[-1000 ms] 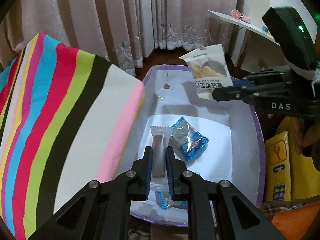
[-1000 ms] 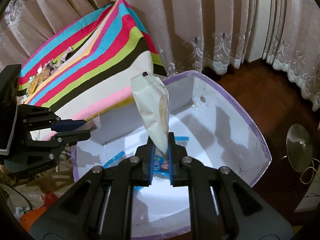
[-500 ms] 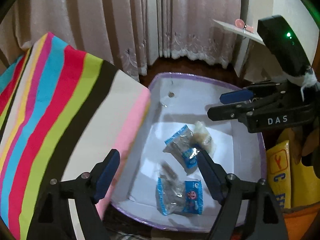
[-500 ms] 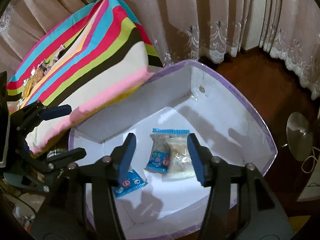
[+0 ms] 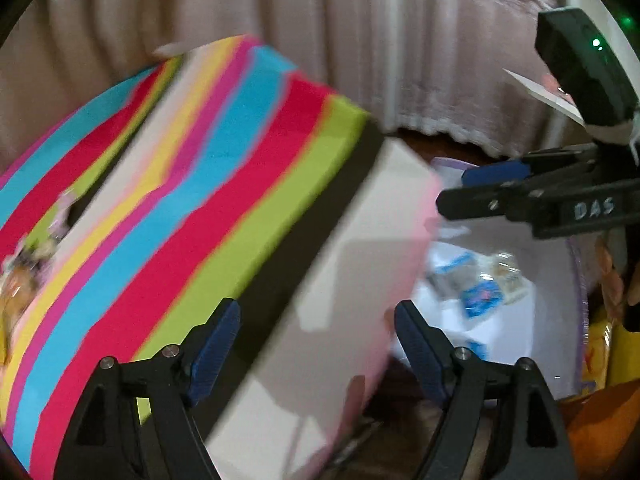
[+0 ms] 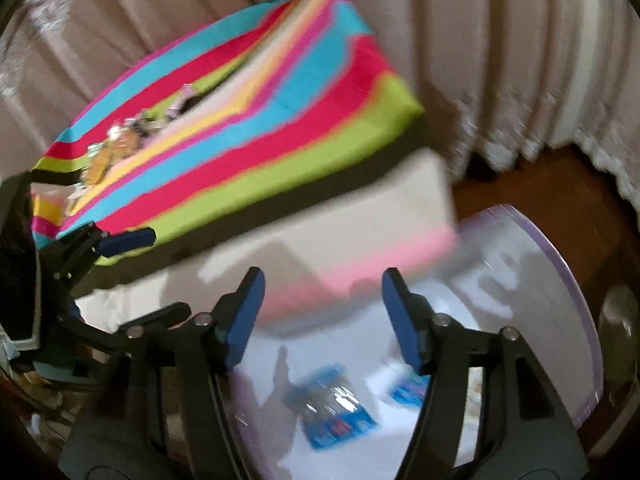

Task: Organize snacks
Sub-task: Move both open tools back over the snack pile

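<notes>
1. The left gripper (image 5: 316, 340) has its blue-padded fingers spread wide with nothing between them; it hangs over the white and pink end of the striped bag (image 5: 192, 216).
2. The right gripper (image 6: 322, 316) is likewise spread wide and holds nothing; it sits above the near edge of the white box (image 6: 560, 280) with the purple rim.
3. In the left wrist view the right gripper (image 5: 452, 194) shows from the side at the upper right, over the box, its black body marked "DAS".
4. In the right wrist view the left gripper (image 6: 120, 240) appears at the left edge, one blue pad lying against the green stripe of the bag.
5. The snacks lie loose on the floor of the white box: a blue-and-clear snack packet (image 6: 332, 408) near the middle, and a second blue packet (image 6: 408, 392) just beside it, partly hidden behind the right finger.
6. From the left wrist the same box (image 5: 548, 320) shows the blue packet (image 5: 480, 296) touching a pale packet (image 5: 510, 280); motion blur makes their printing unreadable.
7. More wrappers (image 6: 120, 144) sit on top of the striped bag, at its far left end, possibly in an opening there.
8. Beige curtains (image 6: 480, 40) hang behind the bag, over a dark wooden floor (image 6: 560, 176).
9. A yellow package (image 5: 596, 356) stands just outside the box's right wall.
</notes>
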Demonstrator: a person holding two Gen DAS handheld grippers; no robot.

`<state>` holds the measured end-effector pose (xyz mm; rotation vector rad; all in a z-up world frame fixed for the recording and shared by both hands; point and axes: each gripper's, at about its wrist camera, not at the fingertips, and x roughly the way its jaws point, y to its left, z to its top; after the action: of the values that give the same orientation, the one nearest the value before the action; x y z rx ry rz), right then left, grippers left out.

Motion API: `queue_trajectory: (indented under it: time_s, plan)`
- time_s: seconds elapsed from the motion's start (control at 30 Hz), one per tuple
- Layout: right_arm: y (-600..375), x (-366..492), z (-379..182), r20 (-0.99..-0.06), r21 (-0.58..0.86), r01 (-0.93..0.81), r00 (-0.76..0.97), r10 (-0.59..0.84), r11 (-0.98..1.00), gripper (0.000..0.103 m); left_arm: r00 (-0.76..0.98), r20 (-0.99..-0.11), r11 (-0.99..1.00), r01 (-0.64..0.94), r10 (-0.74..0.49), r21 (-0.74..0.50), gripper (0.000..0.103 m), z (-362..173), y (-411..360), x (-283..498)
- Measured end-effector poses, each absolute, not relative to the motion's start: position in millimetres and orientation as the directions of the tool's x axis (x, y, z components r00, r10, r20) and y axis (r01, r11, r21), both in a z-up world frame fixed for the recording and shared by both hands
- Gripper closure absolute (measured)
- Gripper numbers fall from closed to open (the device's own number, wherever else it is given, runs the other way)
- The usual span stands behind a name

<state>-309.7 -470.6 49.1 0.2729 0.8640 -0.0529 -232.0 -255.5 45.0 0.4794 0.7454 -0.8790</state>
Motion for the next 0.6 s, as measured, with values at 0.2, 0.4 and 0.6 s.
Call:
queue_trajectory:
  time_s: [0.2, 0.4, 0.6]
  plan:
    - [-383.9, -218.6, 67.3, -0.721, 0.147, -0.075, 0.674, 0.159, 0.986, 0.028, 0.538, -0.733, 0.779, 0.627, -0.416, 0.018, 0.020, 57.8, -150.8, -169.0]
    - [-297.0, -122.3, 68.0, -0.697, 0.149, -0.243, 0.661, 0.276, 0.958, 0.021, 0.583, -0.750, 0.927, 0.361, -0.312, -0.105, 0.020, 52.7, -42.7, -113.0]
    - [-232.3, -23.7, 48.4, -0.713, 0.167, -0.334, 0.609, 0.348, 0.928, 0.021, 0.586, -0.777, 0.973, 0.137, -0.230, -0.185, 0.020, 36.3, 37.5, -65.9]
